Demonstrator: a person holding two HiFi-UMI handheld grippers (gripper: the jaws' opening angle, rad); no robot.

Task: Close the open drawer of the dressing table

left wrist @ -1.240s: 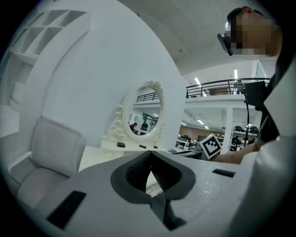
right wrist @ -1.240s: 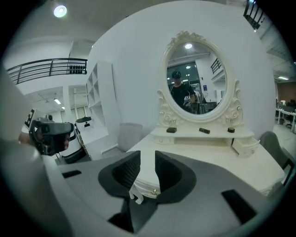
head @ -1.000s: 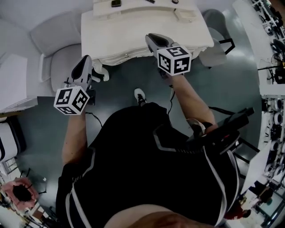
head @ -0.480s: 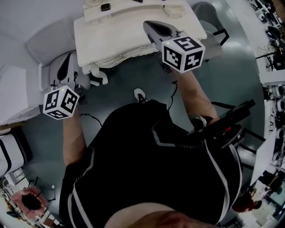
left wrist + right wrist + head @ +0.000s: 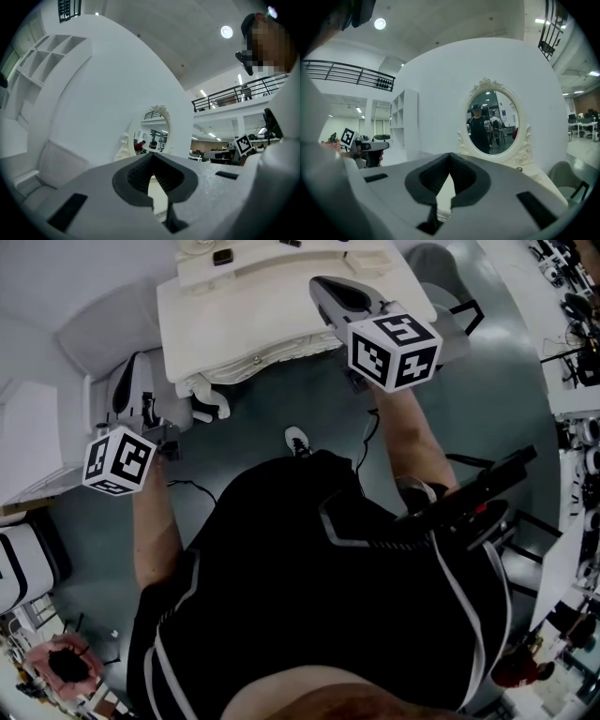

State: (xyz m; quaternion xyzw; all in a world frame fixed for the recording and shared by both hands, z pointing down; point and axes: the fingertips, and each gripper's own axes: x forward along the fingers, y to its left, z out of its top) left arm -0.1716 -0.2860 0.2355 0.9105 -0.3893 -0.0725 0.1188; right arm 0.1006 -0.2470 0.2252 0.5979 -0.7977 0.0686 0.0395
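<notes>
The white dressing table (image 5: 281, 306) stands at the top of the head view, its carved front edge with a small knob (image 5: 255, 359) facing me. From above I cannot tell whether a drawer stands out. My right gripper (image 5: 321, 283) hovers over the table's right front part, jaws shut on nothing. My left gripper (image 5: 133, 364) is off the table's left side, above a pale armchair, also shut and empty. In the right gripper view the shut gripper (image 5: 450, 154) points at the oval mirror (image 5: 493, 122). In the left gripper view the shut gripper (image 5: 152, 155) also faces the mirror (image 5: 152, 129).
A pale armchair (image 5: 103, 324) sits left of the table and a grey chair (image 5: 441, 268) at its right. An ornate white table leg (image 5: 202, 399) shows under the left front corner. Small items (image 5: 222, 256) lie on the tabletop. My white shoe (image 5: 296, 441) rests on the grey floor.
Both grippers have risen toward the camera. The left one has drifted left, away from the table's corner. The right one has moved further over the table top.
</notes>
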